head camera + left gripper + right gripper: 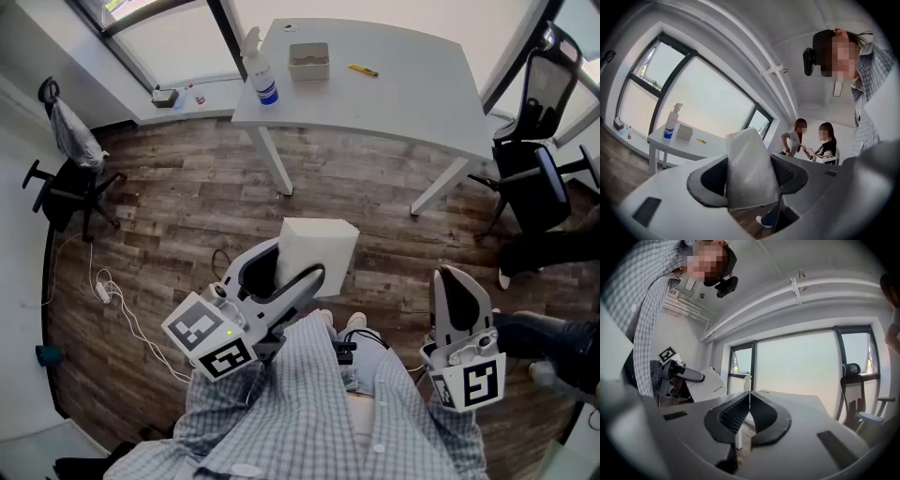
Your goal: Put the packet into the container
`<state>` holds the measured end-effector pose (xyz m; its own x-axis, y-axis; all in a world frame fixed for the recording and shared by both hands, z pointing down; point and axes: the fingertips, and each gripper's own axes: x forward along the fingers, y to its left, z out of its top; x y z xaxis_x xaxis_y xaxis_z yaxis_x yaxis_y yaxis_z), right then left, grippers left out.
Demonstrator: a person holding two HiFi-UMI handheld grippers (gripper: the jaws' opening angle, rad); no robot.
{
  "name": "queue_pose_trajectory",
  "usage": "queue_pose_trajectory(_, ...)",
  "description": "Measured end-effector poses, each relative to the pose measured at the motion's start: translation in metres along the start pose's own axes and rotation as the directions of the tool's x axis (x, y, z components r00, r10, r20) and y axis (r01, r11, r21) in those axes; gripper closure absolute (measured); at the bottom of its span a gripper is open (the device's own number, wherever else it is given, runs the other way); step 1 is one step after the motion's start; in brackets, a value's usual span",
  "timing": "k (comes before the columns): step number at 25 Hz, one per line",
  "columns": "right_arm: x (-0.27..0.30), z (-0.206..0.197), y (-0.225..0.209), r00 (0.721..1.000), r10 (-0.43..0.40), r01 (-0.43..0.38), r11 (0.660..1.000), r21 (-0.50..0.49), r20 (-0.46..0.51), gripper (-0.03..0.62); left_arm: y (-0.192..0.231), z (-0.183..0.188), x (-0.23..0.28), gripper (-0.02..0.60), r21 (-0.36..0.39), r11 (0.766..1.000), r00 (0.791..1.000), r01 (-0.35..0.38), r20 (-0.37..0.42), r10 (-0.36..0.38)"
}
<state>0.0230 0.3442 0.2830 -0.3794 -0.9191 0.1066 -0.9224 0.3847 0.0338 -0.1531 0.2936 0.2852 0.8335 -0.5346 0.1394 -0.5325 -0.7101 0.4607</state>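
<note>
A white packet is held upright over the wood floor, well short of the table, with my left gripper shut on it. In the left gripper view the packet fills the gap between the dark pads. The container, a small open white box, sits on the white table at the far side, also visible as the container in the left gripper view. My right gripper hangs at the lower right, shut with nothing in it, its jaws pressed together.
A spray bottle stands at the table's left corner beside the container. A yellow pen lies to the container's right. Office chairs stand at the right and left. Cables trail on the floor. Two people sit in the background.
</note>
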Motion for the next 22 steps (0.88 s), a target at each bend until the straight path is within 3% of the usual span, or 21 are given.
queue_pose_trajectory(22, 0.016, 0.003, 0.026, 1.0, -0.002, 0.002, 0.999, -0.034, 0.003, 0.576, 0.024, 0.009, -0.02, 0.311, 0.008, 1.0, 1.0, 0.007, 0.02, -0.007)
